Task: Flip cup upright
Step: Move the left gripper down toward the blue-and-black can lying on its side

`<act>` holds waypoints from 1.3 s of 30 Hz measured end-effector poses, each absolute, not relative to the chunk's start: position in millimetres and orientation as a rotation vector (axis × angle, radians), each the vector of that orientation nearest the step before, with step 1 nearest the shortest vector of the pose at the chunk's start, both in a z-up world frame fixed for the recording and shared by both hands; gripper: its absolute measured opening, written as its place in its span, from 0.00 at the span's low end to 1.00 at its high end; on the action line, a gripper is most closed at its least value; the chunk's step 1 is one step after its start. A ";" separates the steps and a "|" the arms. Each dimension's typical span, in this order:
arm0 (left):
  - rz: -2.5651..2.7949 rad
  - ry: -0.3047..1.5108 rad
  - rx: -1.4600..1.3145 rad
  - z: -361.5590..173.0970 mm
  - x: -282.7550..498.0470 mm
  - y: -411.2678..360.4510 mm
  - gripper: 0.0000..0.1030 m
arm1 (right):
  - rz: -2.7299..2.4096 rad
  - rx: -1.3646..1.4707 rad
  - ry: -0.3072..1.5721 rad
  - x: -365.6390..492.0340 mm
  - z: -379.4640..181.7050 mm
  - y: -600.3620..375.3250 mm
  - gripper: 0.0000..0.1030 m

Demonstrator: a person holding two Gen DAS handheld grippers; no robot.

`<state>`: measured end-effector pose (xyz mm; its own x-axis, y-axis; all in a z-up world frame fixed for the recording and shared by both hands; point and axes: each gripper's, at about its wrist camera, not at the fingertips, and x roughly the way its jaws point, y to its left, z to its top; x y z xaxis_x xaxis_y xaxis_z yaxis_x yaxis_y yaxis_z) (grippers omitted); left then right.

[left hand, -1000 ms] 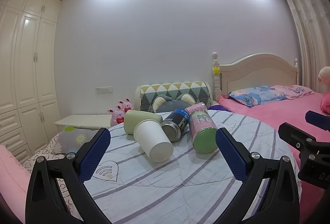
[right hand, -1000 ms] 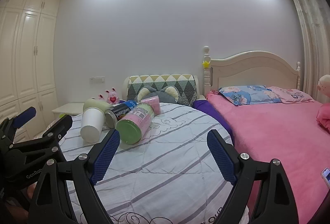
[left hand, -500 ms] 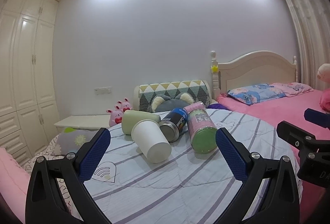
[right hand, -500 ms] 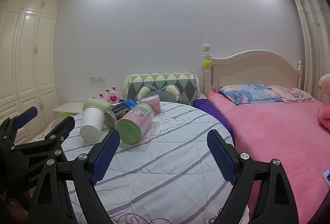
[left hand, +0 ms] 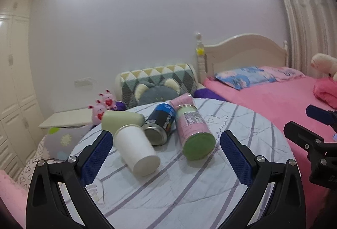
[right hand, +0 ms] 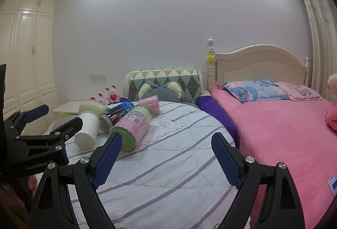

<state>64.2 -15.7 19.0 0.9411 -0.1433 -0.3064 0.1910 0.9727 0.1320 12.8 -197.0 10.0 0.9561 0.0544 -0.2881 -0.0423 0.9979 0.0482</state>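
Note:
A white paper cup (left hand: 137,152) lies on its side on the round table (left hand: 189,197) with the striped cloth, its base towards me. It also shows in the right wrist view (right hand: 87,131). My left gripper (left hand: 164,153) is open and empty, just short of the cup, its fingers wider than the cup. My right gripper (right hand: 165,155) is open and empty over the table's right half, away from the cup. The left gripper's body shows in the right wrist view (right hand: 42,140).
Beside the cup lie a pale green cup (left hand: 122,120), a dark blue can (left hand: 161,125) and a pink and green bottle (left hand: 193,134). A pink bed (right hand: 284,134) stands to the right. A padded chair back (left hand: 158,83) and a white side table (left hand: 65,120) stand behind.
My left gripper has moved forward and tilted down towards the white cup, which now looks larger between its fingers. The right gripper has barely moved. The objects have not moved.

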 end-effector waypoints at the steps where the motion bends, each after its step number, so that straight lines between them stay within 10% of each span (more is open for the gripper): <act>1: -0.175 0.310 0.165 20.1 69.0 -17.5 1.00 | 0.044 0.037 0.294 15.5 10.8 -198.4 0.85; 39: -0.316 0.955 -0.059 -5.1 315.8 -10.9 1.00 | 0.122 0.197 0.533 169.2 -7.5 -277.0 0.85</act>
<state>315.8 -10.9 -5.1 0.5352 -0.2913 -0.7929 0.2394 0.9525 -0.1884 169.2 -277.0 -7.5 0.8547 0.1664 -0.4917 -0.0644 0.9739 0.2178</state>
